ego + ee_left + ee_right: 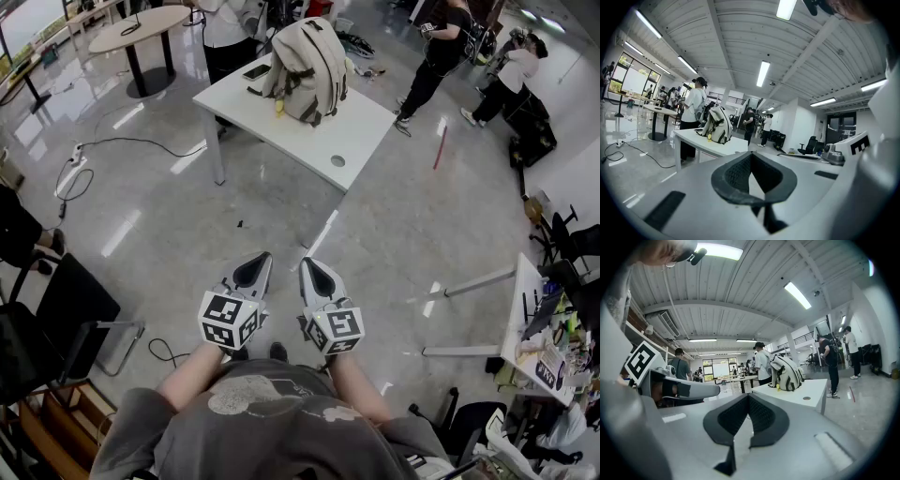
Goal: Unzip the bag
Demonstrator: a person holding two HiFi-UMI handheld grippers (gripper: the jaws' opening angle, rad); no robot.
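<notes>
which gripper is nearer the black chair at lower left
Left. The left gripper hangs right of the black chair; the right gripper is beyond it, farther off.

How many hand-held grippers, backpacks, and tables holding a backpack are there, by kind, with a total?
Hand-held grippers: 2, the left hand-held gripper and the right hand-held gripper
Backpack: 1
Table under it: 1
Total: 4
</notes>
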